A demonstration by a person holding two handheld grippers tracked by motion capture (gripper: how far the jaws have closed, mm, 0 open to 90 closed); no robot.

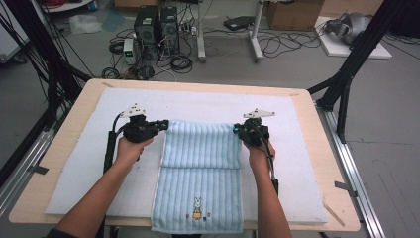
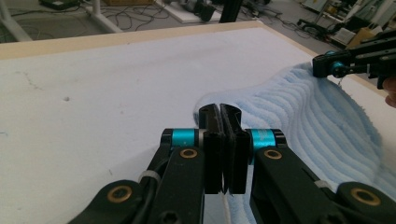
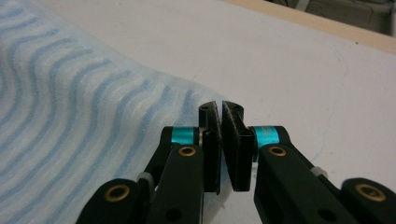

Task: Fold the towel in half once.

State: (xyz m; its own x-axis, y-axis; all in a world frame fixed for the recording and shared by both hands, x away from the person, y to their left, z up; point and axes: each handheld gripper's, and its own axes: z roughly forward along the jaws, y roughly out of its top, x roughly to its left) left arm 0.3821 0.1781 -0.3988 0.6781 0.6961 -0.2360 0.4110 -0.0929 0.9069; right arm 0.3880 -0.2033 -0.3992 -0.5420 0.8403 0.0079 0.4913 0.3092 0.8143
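The bunny-embroidered near end of the light blue striped towel (image 1: 198, 208) hangs over the worktop's (image 1: 307, 106) front edge, closest to me. Its far end is already doubled back toward me, so I judge the first fold is about half carried over; it remains to be pulled down and laid flat. My left hand-held gripper (image 1: 164, 124) is clamped on the folded layer's left corner, my right hand-held gripper (image 1: 236, 129) on its right corner, both over the white mat (image 1: 79, 163).
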